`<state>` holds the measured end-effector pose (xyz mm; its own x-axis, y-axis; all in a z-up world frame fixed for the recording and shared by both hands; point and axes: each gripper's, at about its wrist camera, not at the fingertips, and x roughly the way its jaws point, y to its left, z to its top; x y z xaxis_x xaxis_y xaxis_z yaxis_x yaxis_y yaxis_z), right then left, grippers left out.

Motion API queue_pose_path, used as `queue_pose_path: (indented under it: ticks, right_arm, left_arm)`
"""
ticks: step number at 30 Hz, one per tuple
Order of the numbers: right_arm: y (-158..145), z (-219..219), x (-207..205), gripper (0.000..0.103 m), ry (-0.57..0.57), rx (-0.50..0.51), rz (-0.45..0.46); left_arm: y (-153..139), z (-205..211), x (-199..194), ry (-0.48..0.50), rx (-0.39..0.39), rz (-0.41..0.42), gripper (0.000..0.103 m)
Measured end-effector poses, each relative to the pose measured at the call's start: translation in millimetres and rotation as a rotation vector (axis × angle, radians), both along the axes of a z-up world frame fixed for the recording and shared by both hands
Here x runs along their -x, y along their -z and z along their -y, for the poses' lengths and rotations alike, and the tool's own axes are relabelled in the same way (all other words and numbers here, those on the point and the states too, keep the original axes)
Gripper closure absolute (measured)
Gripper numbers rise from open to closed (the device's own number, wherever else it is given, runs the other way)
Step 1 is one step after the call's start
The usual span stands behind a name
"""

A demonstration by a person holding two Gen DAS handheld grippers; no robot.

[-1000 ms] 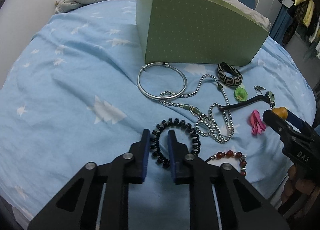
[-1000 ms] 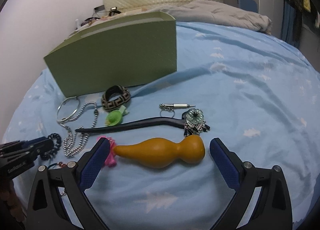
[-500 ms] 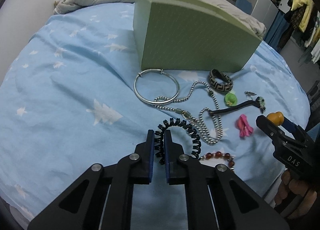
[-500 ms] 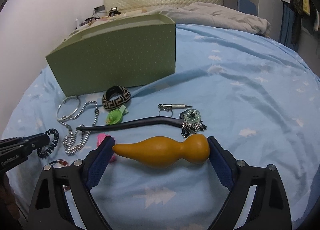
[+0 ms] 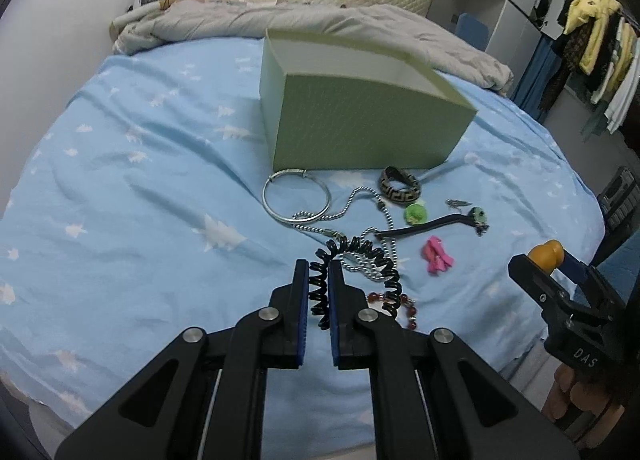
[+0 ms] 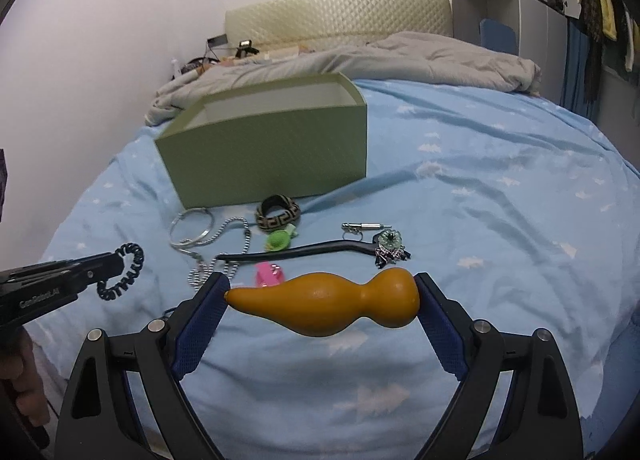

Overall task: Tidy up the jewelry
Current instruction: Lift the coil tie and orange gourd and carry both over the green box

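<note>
My left gripper (image 5: 319, 272) is shut on a black coiled bracelet (image 5: 372, 264) and holds it lifted above the blue bedsheet; it also shows in the right wrist view (image 6: 122, 272). My right gripper (image 6: 322, 296) is shut on an orange gourd (image 6: 332, 300), gripped end to end and raised off the bed; its tip shows in the left wrist view (image 5: 546, 252). An open green box (image 5: 360, 116) stands on the bed behind the jewelry, also in the right wrist view (image 6: 272, 140).
On the sheet lie a silver bangle (image 5: 296, 196), a silver bead chain (image 5: 352, 200), a patterned cuff (image 5: 400, 186), a green piece (image 5: 416, 214), a black hair stick (image 5: 432, 226), a pink clip (image 5: 436, 256) and a red bead bracelet (image 5: 408, 308). A grey duvet (image 5: 320, 20) lies behind.
My left gripper closed on the black coiled bracelet and lifted it. My right gripper closed on the orange gourd and raised it. Both cameras rose, so the box's inside now shows.
</note>
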<state>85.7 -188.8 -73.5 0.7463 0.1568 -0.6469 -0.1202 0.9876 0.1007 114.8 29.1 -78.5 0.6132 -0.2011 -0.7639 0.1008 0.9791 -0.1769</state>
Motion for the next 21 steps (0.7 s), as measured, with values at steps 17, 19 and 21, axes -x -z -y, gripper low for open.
queue_pose_path:
  ticks: [17, 19, 21]
  right_arm:
    - [-60.7, -6.8, 17.1, 0.012, -0.025, -0.044, 0.162]
    - [-69.9, -8.7, 12.9, 0.012, -0.034, -0.041, 0.179]
    - [-79.9, -10.9, 8.1, 0.012, -0.04, -0.039, 0.201]
  left_arm:
    - [-62.5, -6.4, -2.2, 0.055, 0.037, 0.132, 0.094]
    - [-72.2, -8.0, -5.5, 0.058, 0.034, 0.151, 0.094]
    - [-82.5, -9.0, -9.7, 0.061, 0.026, 0.174, 0.094]
